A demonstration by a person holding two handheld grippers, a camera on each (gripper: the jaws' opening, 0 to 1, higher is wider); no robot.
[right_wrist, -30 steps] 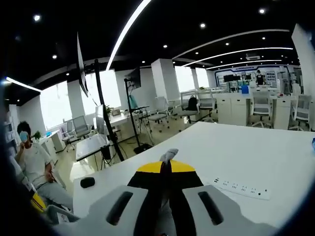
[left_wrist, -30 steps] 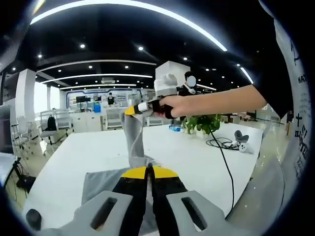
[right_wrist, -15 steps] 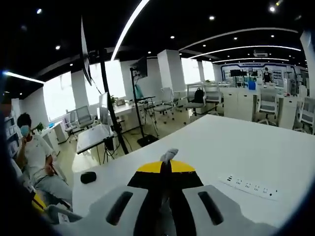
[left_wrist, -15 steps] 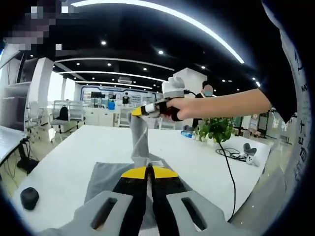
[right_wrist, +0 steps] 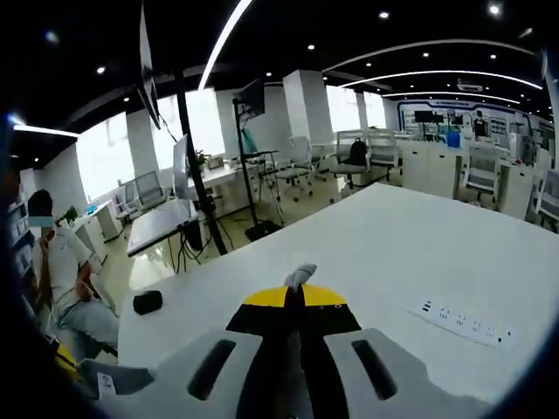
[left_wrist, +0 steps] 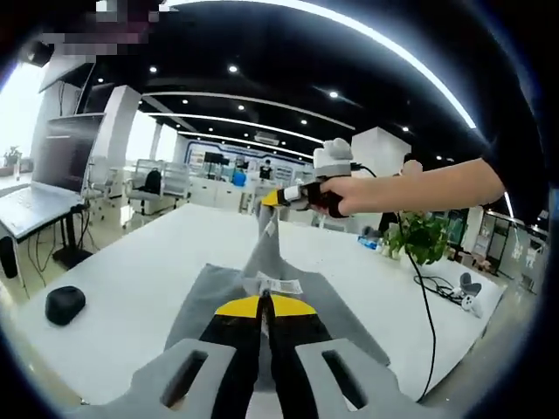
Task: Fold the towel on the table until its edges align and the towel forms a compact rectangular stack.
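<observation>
In the left gripper view, the left claw sits at the bottom middle of the frame. Its yellow tips are pressed together on a corner of the gray towel. A small white tag lies on the cloth just above the tips. The rest of the towel spreads flat on the white surface to the left and right of the claw. A narrow strip of the towel rises from the claw toward the middle of the frame. There the right claw pinches its top end, held by a person's hand coming in from the right. A black computer mouse rests on the surface at the lower left. A black cable runs down the right side, near a green plant.

In the right gripper view, the right claw is at the bottom middle, closed on a little gray tip of towel that pokes up between the jaws. A white power strip lies on the surface at the lower right. A black mouse sits at the left edge of the surface. A seated person is at the far left.
</observation>
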